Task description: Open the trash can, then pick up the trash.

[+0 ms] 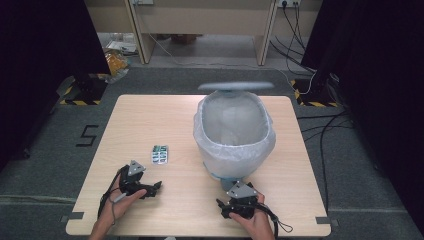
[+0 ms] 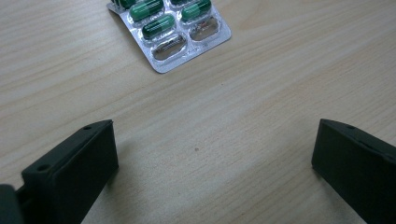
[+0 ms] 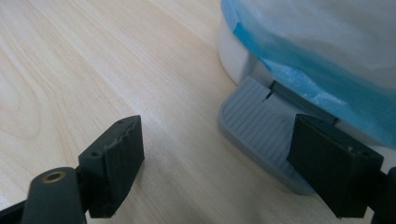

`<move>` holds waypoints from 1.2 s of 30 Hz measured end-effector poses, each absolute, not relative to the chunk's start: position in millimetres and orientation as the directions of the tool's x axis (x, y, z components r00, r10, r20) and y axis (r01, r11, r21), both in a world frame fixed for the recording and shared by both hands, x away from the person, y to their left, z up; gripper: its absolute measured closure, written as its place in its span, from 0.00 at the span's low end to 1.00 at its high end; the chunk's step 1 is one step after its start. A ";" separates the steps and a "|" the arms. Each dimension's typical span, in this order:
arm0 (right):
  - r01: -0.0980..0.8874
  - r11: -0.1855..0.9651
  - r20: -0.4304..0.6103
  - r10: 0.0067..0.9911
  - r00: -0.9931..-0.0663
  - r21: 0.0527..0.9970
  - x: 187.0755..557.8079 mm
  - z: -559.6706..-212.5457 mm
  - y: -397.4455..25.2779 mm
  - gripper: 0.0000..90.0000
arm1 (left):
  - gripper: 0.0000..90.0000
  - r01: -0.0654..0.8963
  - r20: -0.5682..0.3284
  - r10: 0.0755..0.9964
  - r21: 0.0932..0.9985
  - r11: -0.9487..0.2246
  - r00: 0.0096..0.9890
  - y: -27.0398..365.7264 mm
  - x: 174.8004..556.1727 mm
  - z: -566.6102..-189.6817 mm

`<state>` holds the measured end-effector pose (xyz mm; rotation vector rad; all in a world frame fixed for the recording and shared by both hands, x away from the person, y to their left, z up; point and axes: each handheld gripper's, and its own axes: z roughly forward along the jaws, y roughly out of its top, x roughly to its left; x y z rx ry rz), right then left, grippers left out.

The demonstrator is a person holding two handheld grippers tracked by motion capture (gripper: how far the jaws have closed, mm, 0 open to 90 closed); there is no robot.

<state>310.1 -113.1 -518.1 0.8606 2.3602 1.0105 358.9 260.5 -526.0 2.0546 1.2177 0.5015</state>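
The fingers [image 2: 74, 163] of the left gripper [image 1: 145, 189] stand wide apart with nothing between them but bare wood, and the silver foil blister strip of green capsules [image 2: 170, 32] lies flat on the table just ahead of them, a little to the left of the gap's middle and clear of both tips. Its two nearest pockets are empty and crushed; the ones behind hold glossy dark green capsules. From the high view the same strip [image 1: 160, 154] sits on the pale wooden table [image 1: 150, 115] between the left gripper and the white pedal bin lined with a thin white and blue plastic bag [image 1: 234, 132], with its grey lid [image 1: 236, 86] raised at the back. No print on the foil can be read; a dark figure 5 [image 1: 87, 135] is marked on the grey floor left of the table. The right gripper [image 1: 239, 205] is just as open and empty, its fingers [image 3: 114, 158] low over the table and reaching to either side of the ribbed grey foot pedal [image 3: 261, 126] at the bin's base, the farther one over the pedal's edge; I cannot tell whether it touches. Both hands come in over the near edge: the left hand [image 1: 122, 200] angled toward the strip, the right hand [image 1: 255, 220] aimed at the bin, a cable trailing from each.
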 end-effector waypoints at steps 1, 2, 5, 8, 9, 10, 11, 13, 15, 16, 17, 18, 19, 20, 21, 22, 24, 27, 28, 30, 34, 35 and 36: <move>0.377 0.542 -0.137 0.687 -0.714 0.751 309.7 -518.0 -112.9 0.20 | 0.00 0.609 -0.017 0.874 0.724 -0.325 0.486 260.5 358.9 -526.0; 0.377 0.542 -0.137 0.687 -0.714 0.751 309.7 -518.0 -112.9 0.20 | 0.00 0.609 -0.017 0.874 0.724 -0.325 0.486 260.5 358.9 -526.0; 0.374 0.547 -0.145 0.686 -0.713 0.749 309.8 -518.3 -112.5 0.20 | 0.00 0.608 -0.017 0.874 0.724 -0.324 0.486 260.4 358.9 -526.0; 0.375 0.544 -0.139 0.685 -0.715 0.751 309.6 -518.2 -113.1 0.21 | 0.00 0.608 -0.017 0.874 0.724 -0.325 0.486 260.5 358.9 -526.0; 0.373 0.544 -0.140 0.684 -0.716 0.752 309.5 -518.3 -113.2 0.21 | 0.00 0.608 -0.017 0.874 0.724 -0.325 0.486 260.5 358.9 -526.0; 0.373 0.544 -0.140 0.684 -0.716 0.752 309.5 -518.3 -113.2 0.21 | 0.00 0.608 -0.017 0.874 0.724 -0.325 0.486 260.5 358.9 -526.0; 0.373 0.549 -0.144 0.683 -0.717 0.747 309.1 -518.0 -113.0 0.20 | 0.00 0.608 -0.017 0.874 0.724 -0.325 0.486 260.5 358.9 -526.0; 0.371 0.551 -0.146 0.681 -0.718 0.748 309.3 -518.1 -113.0 0.20 | 0.00 0.608 -0.017 0.874 0.724 -0.325 0.486 260.5 358.9 -526.0; 0.375 0.546 -0.141 0.684 -0.715 0.749 309.1 -518.1 -113.1 0.20 | 0.00 0.608 -0.016 0.874 0.724 -0.325 0.486 260.5 358.9 -526.0; 0.375 0.546 -0.141 0.684 -0.715 0.749 309.1 -518.1 -113.1 0.20 | 0.00 0.608 -0.016 0.874 0.724 -0.325 0.486 260.5 358.9 -526.0; 0.374 0.546 -0.141 0.684 -0.716 0.750 309.3 -518.1 -113.3 0.20 | 0.00 0.608 -0.017 0.874 0.724 -0.325 0.486 260.5 358.9 -526.0; 0.374 0.546 -0.140 0.683 -0.716 0.750 309.3 -518.1 -113.3 0.20 | 0.00 0.608 -0.016 0.874 0.724 -0.325 0.486 260.5 358.9 -526.0; 0.374 0.546 -0.140 0.683 -0.716 0.750 309.3 -518.1 -113.4 0.21 | 0.00 0.608 -0.017 0.874 0.724 -0.325 0.486 260.5 358.9 -526.0; 0.374 0.546 -0.140 0.683 -0.716 0.750 309.3 -518.1 -113.4 0.21 | 0.00 0.608 -0.017 0.874 0.724 -0.325 0.486 260.5 358.9 -526.0; 0.373 0.545 -0.140 0.684 -0.716 0.751 309.3 -518.1 -113.4 0.20 | 0.00 0.609 -0.017 0.874 0.724 -0.325 0.486 260.5 358.9 -526.0; 0.374 0.544 -0.138 0.684 -0.717 0.751 309.4 -518.1 -113.5 0.20 | 0.00 0.609 -0.017 0.874 0.724 -0.325 0.486 260.5 358.9 -526.0; 0.374 0.544 -0.138 0.683 -0.717 0.752 309.5 -518.1 -113.6 0.20 | 0.00 0.608 -0.017 0.874 0.724 -0.325 0.486 260.5 358.9 -526.0; 0.372 0.543 -0.137 0.682 -0.718 0.752 309.7 -518.1 -113.8 0.20 | 0.00 0.608 -0.016 0.874 0.724 -0.325 0.486 260.5 358.9 -526.0; 0.372 0.544 -0.137 0.682 -0.719 0.752 309.8 -518.1 -113.8 0.20 | 0.00 0.609 -0.017 0.874 0.724 -0.325 0.486 260.5 358.9 -526.0; 0.372 0.543 -0.135 0.681 -0.720 0.753 310.1 -518.0 -114.2 0.20 | 0.00 0.609 -0.017 0.874 0.724 -0.325 0.486 260.5 358.9 -526.0; 0.375 0.542 -0.131 0.680 -0.721 0.753 310.3 -517.7 -114.6 0.20 | 0.00 0.609 -0.017 0.873 0.723 -0.325 0.487 260.7 358.8 -525.8; 0.372 0.544 -0.136 0.681 -0.720 0.753 310.0 -518.0 -114.1 0.20 | 0.00 0.608 -0.028 0.874 0.729 -0.315 0.485 261.1 359.0 -526.1; 0.372 0.544 -0.136 0.681 -0.720 0.753 310.0 -518.0 -114.1 0.20 | 0.00 0.608 -0.028 0.874 0.729 -0.315 0.485 261.1 359.0 -526.1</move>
